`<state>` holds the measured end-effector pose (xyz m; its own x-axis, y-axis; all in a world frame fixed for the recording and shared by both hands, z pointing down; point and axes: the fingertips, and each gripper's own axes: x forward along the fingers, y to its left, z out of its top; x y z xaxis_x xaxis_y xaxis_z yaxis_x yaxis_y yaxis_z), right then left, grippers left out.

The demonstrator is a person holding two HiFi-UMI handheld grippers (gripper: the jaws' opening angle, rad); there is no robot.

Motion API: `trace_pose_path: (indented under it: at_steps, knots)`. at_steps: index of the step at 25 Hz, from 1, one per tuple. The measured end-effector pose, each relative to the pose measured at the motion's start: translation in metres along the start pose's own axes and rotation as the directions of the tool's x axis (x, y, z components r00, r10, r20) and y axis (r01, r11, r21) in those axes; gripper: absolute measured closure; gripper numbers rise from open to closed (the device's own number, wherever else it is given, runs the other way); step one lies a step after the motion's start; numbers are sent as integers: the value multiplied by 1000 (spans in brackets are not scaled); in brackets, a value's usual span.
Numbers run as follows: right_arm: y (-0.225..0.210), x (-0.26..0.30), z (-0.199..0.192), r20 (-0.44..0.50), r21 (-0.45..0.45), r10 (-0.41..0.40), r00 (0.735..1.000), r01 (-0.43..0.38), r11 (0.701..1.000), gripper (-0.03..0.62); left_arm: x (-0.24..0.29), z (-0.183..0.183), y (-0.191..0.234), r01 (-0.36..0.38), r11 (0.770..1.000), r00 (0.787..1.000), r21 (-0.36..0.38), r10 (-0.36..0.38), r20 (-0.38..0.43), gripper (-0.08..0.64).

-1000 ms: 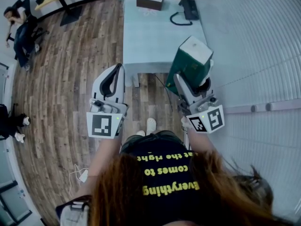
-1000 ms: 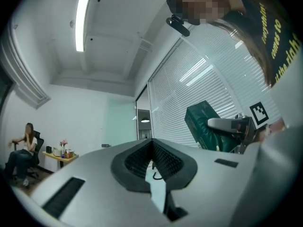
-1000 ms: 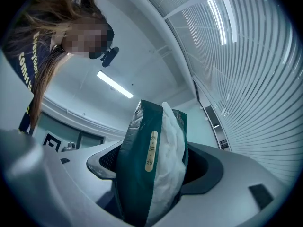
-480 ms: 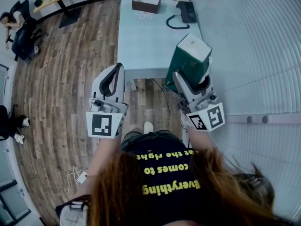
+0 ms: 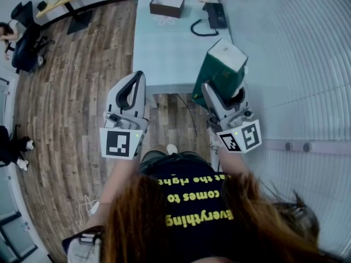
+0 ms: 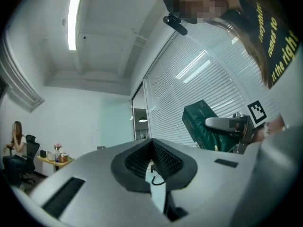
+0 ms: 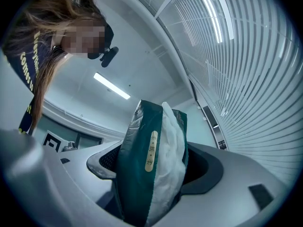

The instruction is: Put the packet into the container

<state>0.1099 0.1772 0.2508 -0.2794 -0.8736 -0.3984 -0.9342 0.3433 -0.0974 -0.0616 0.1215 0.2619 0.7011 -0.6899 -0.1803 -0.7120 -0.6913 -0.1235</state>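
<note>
**Packet in right tongs, container not reached yet**

- Right tongs (image 7: 152, 176) are pinching the packet (image 7: 150, 164) across its two broad faces, low on the body. Left tongs (image 6: 152, 148) are pressed together with nothing between them, held up alongside.
- The container (image 5: 167, 5) is the brown open box at the far end of the tabletop (image 5: 164, 53). The packet is in the air, well short of the container, over the tabletop edge farthest from it. A phone (image 5: 215, 14) sits near the container, on its right.
- Orientation: the long axis runs up and out along the jaws, leaning toward the container. The white end panel is on top, and the narrow side with the gold label faces back at the right gripper camera.
- Handling (judgement): it looks like a soft tissue pack in slick film, so light, squashy and not fragile. The film could slide or the pack could pivot in a low pinch. A mid-body grip on the broad faces would be steadier. Lower it in end-first, if the box opening allows.
</note>
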Motion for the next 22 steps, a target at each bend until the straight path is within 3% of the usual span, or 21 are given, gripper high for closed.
trace_pose_path:
  at_steps: [12, 22]
  knots:
    - [-5, 24, -20, -16, 35, -11, 1000, 11, 999, 230, 17, -11, 19, 5, 1000, 1000, -19, -5, -23, 561]
    - [-12, 67, -40, -30, 17, -34, 999, 34, 999, 230, 48, -24, 63, 25, 999, 1000, -37, -26, -11, 561]
